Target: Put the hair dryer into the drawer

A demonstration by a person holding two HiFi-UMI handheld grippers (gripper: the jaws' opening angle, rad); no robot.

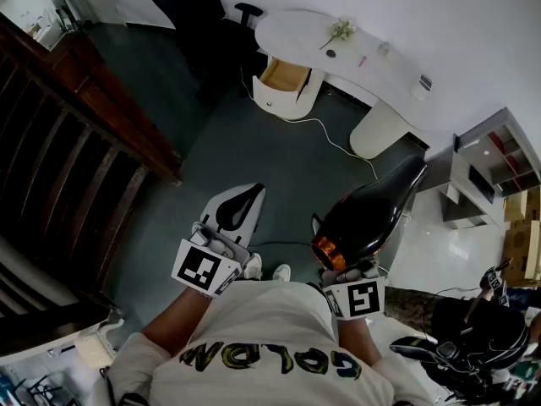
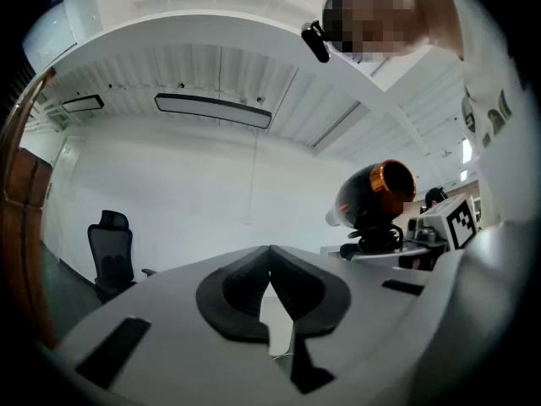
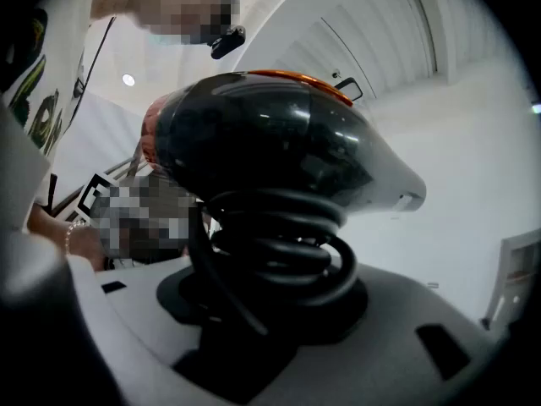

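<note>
**A:** How far along are we?

**B:** About midway, we judge. Our right gripper (image 1: 350, 271) is clamped on the hair dryer (image 1: 372, 214) and carries it level in front of us, above the floor (image 1: 254, 150). The drawer (image 1: 283, 76) stands pulled out under the end of the white counter (image 1: 380, 66), well apart from us.

**A:** So what is left?

**B:** We have to cross the floor, bring the dryer over the opening and let it go inside. Nothing of ours is in the drawer yet. From here it looks shallow, with pale wooden walls, and we cannot tell whether it holds anything.

**A:** And our left gripper (image 2: 269, 265)?

**B:** Its jaws are closed, the dark pads meeting at their tips with nothing between them. It hangs beside the right one.

**A:** What are we handling, then?

**B:** A glossy black shell, smooth hard plastic by its shine. It bulges at the back and tapers toward the nozzle, with an orange ring (image 1: 325, 250) round the rear end. The black cord (image 3: 279, 244) is rubbery and wound in thick loops round the lower part, just where our jaws grip, so we likely press on cord as much as on plastic.

**A:** And the surroundings?

**B:** The counter is matte white with rounded, curving edges. The floor is dull grey-green, and a dark mesh office chair (image 1: 203, 15) stands beside the counter.
</note>
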